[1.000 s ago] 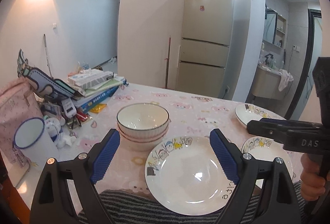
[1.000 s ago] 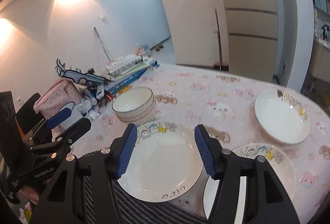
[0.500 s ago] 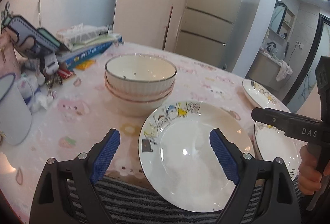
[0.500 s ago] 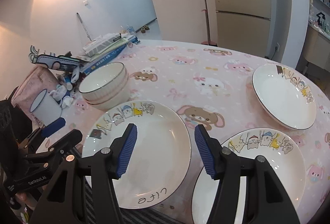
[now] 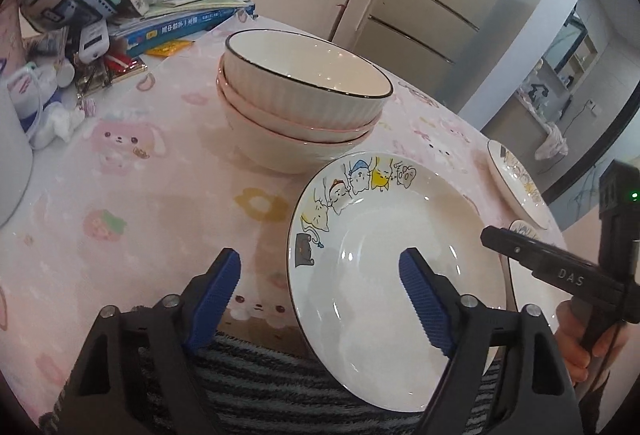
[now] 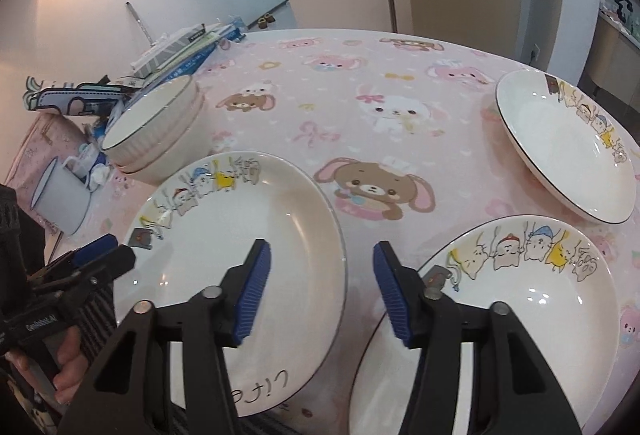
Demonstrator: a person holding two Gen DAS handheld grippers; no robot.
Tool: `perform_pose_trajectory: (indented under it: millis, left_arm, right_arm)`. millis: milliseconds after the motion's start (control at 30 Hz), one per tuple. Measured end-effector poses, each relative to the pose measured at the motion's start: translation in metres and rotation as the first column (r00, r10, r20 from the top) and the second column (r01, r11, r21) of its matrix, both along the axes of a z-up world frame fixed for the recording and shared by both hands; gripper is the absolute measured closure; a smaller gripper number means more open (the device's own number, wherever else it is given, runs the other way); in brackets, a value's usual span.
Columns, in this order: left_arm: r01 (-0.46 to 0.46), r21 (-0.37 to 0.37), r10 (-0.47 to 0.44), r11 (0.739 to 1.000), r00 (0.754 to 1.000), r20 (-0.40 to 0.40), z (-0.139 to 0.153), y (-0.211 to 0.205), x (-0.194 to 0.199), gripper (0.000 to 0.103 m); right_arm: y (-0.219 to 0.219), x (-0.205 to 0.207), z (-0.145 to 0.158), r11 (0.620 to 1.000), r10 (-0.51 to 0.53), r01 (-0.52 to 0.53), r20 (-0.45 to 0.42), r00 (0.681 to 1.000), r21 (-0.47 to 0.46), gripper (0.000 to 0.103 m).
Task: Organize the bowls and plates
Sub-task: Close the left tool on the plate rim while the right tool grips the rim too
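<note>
Left wrist: hand-held gripper (image 5: 320, 299) wide apart — cartoon plate (image 5: 384, 263) rim between fingers.

Both grippers hang low over the near plate (image 6: 240, 255): left gripper (image 5: 320, 295) spread wide, right gripper (image 6: 320, 291) also spread, both empty.

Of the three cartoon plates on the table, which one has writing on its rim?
The leftmost plate, beside the stacked bowls, with "Life" written on its near rim. The near-right plate and far-right plate show only cartoon cats.
</note>
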State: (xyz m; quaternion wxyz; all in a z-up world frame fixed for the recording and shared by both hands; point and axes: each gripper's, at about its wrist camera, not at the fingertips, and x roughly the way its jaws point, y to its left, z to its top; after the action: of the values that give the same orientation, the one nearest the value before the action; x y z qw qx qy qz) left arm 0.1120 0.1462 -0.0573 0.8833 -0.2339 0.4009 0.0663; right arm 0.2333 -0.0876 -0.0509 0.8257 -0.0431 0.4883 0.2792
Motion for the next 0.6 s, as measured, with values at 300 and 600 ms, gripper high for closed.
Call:
perform_pose_trajectory:
  millis: [300,600]
  left_arm:
    - [0.019,-0.021,-0.021,1.000,0.996,-0.092,-0.015,-0.003,0.011,0.050]
    - [0.045,0.058,-0.038,0.997,0.991,-0.128,-0.018,-0.017,0.017,0.073]
  right_arm:
    - [-0.001,0.010,-0.020,0.999,0.032,-0.027,-0.116,0.993,0.043,0.083]
    - [0.009,-0.005,-0.021,0.997,0.058,-0.058,0.016,0.998,-0.047,0.083]
